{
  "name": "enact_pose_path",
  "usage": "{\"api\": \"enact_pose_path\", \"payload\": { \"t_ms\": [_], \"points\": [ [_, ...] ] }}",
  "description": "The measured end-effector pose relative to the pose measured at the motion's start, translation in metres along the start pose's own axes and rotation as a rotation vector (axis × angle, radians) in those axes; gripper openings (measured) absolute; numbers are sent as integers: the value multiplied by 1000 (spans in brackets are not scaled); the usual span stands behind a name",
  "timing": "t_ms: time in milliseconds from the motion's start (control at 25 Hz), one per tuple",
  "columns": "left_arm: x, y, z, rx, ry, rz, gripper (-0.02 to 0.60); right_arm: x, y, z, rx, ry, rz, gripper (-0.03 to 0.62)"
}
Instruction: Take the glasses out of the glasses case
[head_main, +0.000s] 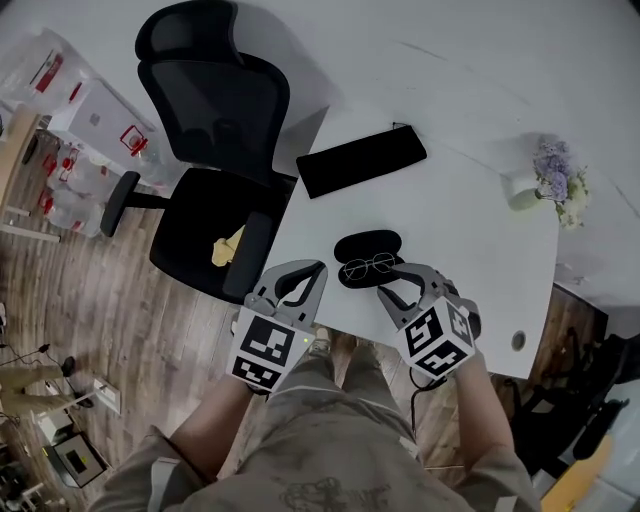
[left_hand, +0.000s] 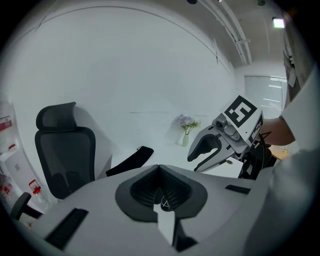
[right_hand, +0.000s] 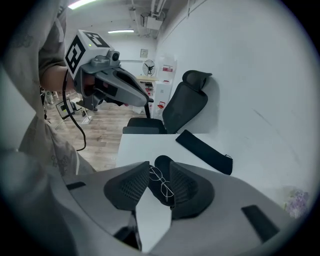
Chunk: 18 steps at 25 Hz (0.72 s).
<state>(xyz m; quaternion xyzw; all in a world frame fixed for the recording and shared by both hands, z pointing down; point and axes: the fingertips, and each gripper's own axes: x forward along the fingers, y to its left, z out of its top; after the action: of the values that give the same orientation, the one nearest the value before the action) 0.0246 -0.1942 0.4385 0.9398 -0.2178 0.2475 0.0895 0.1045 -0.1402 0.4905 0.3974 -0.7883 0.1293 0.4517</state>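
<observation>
Two tools sit low at the near edge of the white bench (head_main: 470, 250), and the step in hand is the approach to the glasses. The right tool (head_main: 388, 282) has its jaws spread and points down at the open black glasses case (head_main: 388, 240), which lies just ahead of its tips. The thin wire-rimmed glasses (right_hand: 161, 182) lie lenses-up inside that case. The right gripper view shows them lined up in the gap between the two ribbed pads, but I judge that neither pad presses on them yet. The left tool (head_main: 318, 272) is pressed together on nothing, and the case lies just off its tips, toward the right tool.

Next, I judge, the right tool must sink a little further so its pads straddle the bridge or one rim, then close gently, since the frame looks fine and easy to bend. The case is light and may lift along with the glasses. The left tool is near enough to rest on the case's near rim and hold it down while the glasses are raised.
</observation>
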Motion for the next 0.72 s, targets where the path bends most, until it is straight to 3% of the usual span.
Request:
{"api": "enact_pose_path", "payload": {
  "t_ms": [440, 720],
  "points": [
    [39, 5, -49, -122, 138, 90, 15, 79, -1, -40, -171, 121, 218, 144],
    [55, 6, -72, -201, 193, 145, 15, 115, -5, -72, -310, 207, 276, 144]
  ]
}}
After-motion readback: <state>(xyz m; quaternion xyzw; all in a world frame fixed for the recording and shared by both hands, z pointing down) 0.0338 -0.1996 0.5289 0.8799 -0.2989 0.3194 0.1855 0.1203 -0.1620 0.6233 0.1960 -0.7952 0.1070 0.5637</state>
